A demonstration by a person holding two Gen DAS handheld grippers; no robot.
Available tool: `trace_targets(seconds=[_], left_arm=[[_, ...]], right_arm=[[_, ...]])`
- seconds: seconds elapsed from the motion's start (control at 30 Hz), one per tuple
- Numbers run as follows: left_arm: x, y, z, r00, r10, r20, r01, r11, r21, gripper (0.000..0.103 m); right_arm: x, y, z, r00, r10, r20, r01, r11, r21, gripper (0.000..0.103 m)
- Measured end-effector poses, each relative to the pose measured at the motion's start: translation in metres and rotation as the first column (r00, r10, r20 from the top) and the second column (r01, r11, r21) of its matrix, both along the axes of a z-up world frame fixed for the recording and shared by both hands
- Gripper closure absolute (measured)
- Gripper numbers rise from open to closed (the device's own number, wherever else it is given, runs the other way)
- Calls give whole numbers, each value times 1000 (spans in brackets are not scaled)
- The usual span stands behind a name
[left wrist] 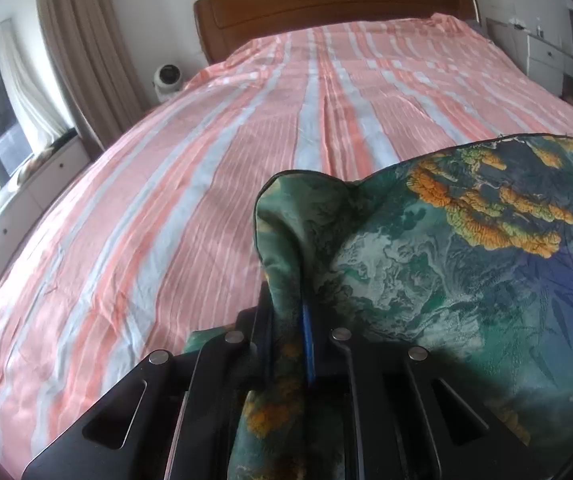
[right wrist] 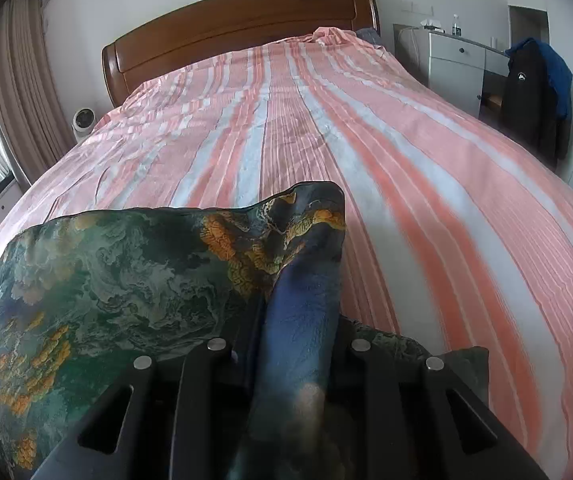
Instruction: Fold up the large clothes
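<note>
A large green garment [left wrist: 426, 264] printed with orange and blue landscape patterns hangs between both grippers above the striped bed. My left gripper [left wrist: 290, 312] is shut on the garment's left corner, and the cloth bunches up between its black fingers. In the right wrist view the same garment [right wrist: 98, 276] spreads to the left. My right gripper [right wrist: 298, 320] is shut on its right corner, a blue fold filling the gap between the fingers. The fingertips of both grippers are hidden by the fabric.
The bed [left wrist: 246, 128] has a pink, white and grey striped cover and a brown wooden headboard [right wrist: 238, 28]. A small white fan [left wrist: 168, 80] stands left of the bed by the curtains. White drawers [right wrist: 456, 66] and a dark jacket [right wrist: 534, 96] are on the right.
</note>
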State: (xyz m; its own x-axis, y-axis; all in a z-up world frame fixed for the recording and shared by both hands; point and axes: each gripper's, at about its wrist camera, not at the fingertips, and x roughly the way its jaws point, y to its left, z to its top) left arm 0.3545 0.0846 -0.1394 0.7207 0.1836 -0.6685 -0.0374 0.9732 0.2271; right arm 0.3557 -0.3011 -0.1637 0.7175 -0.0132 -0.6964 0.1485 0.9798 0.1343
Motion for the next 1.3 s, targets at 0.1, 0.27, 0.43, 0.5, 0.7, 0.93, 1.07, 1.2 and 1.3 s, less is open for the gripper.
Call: trace_targets(seconds=[0.1, 0.27, 0.43, 0.5, 0.7, 0.93, 1.07, 1.2, 1.3], left_arm=[[2, -3, -1, 1000, 2, -3, -2, 1000, 20, 92], [2, -7, -2, 1000, 7, -1, -7, 999, 42, 91], [1, -7, -2, 1000, 8, -2, -8, 999, 43, 90], [1, -7, -2, 1000, 8, -4, -8, 999, 43, 90], [1, -7, -2, 1000, 8, -4, -8, 999, 42, 90], [1, -7, -2, 1000, 8, -3, -8, 999, 42, 90], [0, -7, -2, 1000, 8, -3, -8, 999, 43, 90], [0, -7, -2, 1000, 8, -3, -7, 999, 42, 90], [1, -7, -2, 1000, 7, -3, -7, 999, 41, 90]], right_arm=[[-4, 4, -2, 1000, -4, 13, 3, 1000, 12, 80], [0, 2, -3, 1000, 2, 15, -3, 999, 39, 78], [1, 1, -5, 1000, -2, 18, 2, 999, 46, 77], [1, 1, -5, 1000, -2, 19, 1, 999, 47, 76], [1, 1, -5, 1000, -2, 18, 2, 999, 47, 76], [1, 1, -5, 1000, -5, 19, 4, 999, 50, 74], [2, 1, -5, 1000, -5, 18, 4, 999, 52, 73], [2, -1, -6, 1000, -7, 20, 5, 998, 63, 72], [3, -2, -6, 1000, -10, 21, 8, 997, 75, 71]])
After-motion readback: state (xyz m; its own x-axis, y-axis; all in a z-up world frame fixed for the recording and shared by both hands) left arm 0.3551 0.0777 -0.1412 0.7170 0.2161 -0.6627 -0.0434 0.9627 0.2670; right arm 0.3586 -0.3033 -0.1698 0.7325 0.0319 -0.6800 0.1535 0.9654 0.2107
